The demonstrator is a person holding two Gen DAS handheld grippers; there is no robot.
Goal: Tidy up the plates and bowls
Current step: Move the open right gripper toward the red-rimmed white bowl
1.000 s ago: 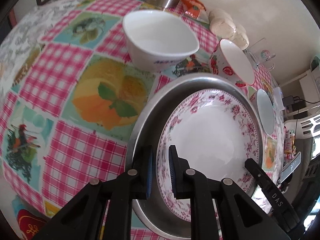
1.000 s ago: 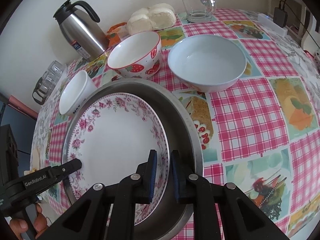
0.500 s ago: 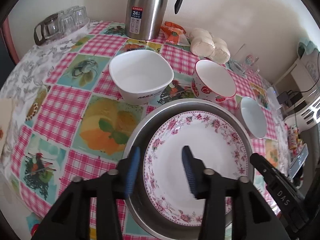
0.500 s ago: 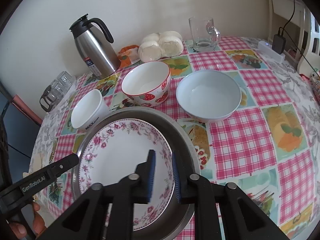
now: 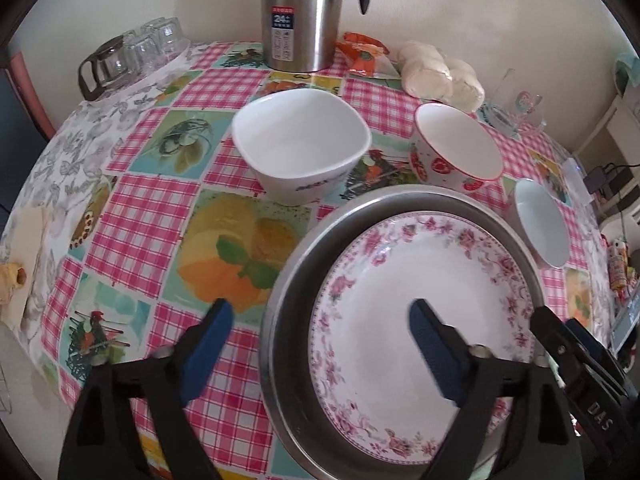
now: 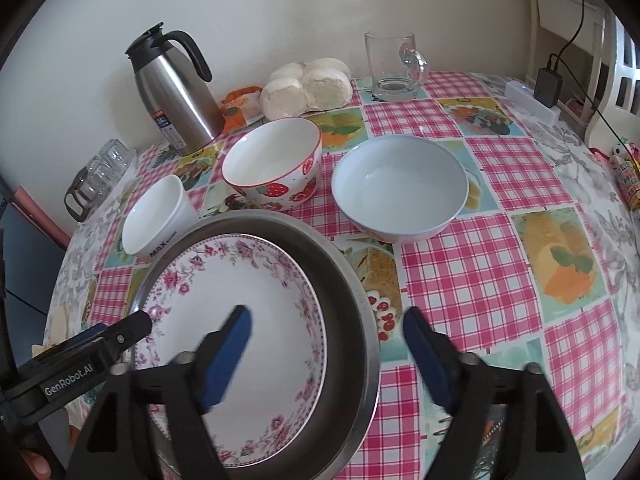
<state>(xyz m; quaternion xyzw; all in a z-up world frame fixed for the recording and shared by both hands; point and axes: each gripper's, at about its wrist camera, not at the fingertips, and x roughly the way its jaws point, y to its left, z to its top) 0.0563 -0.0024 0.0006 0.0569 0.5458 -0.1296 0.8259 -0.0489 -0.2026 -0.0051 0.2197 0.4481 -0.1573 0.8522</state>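
Note:
A white plate with a pink floral rim (image 5: 420,312) lies inside a round metal pan (image 5: 288,280) on the checked tablecloth. My left gripper (image 5: 320,308) hovers over the pan's left rim. Its jaws are opening, and its pads touch nothing. My right gripper (image 6: 327,315) straddles the pan's right rim (image 6: 352,280) from above, jaws also opening and pads clear of the plate (image 6: 224,280). Behind the pan stand a white square bowl (image 5: 300,144), a strawberry bowl (image 5: 456,148) and a pale blue bowl (image 6: 400,188).
At the back by the wall stand a steel thermos jug (image 6: 172,92), a bag of white buns (image 6: 308,88), a glass mug (image 6: 392,64) and an orange packet (image 5: 364,56). Glass cups (image 5: 132,56) sit back left. A charger and cable (image 6: 548,88) lie back right.
Both grippers have gone from shut at the pan and plate rims to wide apart. The left one has lifted and tilted back, so more of the table shows.

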